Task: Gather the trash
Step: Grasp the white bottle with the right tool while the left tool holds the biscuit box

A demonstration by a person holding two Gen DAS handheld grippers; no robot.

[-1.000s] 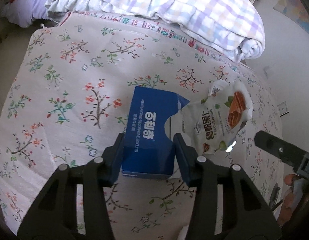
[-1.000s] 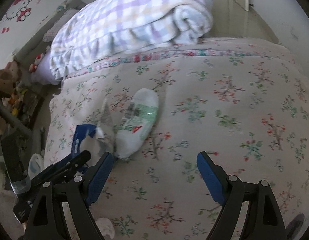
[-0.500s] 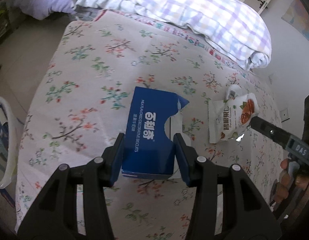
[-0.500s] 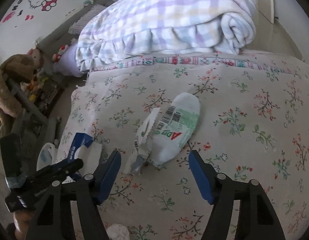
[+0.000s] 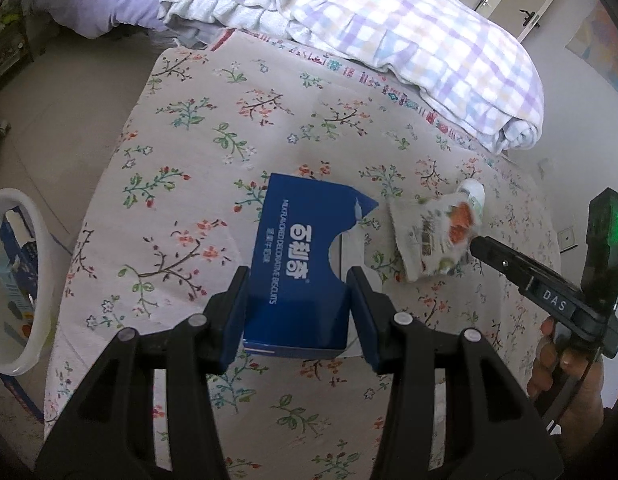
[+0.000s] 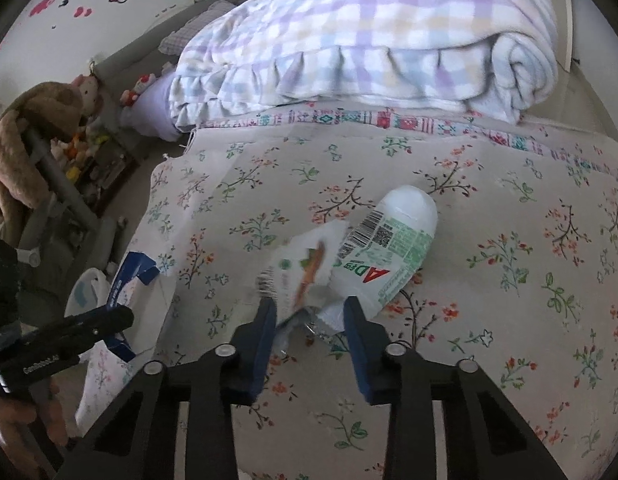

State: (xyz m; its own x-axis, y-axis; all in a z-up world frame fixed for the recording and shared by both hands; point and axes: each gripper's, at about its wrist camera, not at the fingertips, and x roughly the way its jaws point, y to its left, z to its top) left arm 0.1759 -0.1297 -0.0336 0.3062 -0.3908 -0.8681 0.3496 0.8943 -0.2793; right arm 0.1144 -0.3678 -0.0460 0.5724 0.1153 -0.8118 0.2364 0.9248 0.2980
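Observation:
My left gripper (image 5: pixel 297 316) is shut on a torn blue biscuit box (image 5: pixel 305 268) and holds it above the flowered bed cover (image 5: pixel 213 152). My right gripper (image 6: pixel 309 320) has closed around the lower edge of a white snack pouch (image 6: pixel 305 268), which looks lifted and blurred. The pouch also shows in the left wrist view (image 5: pixel 433 236), with the right gripper's finger (image 5: pixel 509 264) at its right edge. A white bottle with a green label (image 6: pixel 393 248) lies on the cover right behind the pouch. The blue box shows at the left of the right wrist view (image 6: pixel 129 280).
A white bin (image 5: pixel 25 280) stands on the floor left of the bed, with a blue box inside. A folded checked blanket (image 5: pixel 389 32) and a lilac pillow (image 5: pixel 105 0) lie at the far end. Plush toys (image 6: pixel 33 136) sit on a rack to the left.
The left gripper has lifted the blue box higher and moved left; the bin has come into view. The right gripper has moved in on the snack pouch and narrowed its jaws around it.

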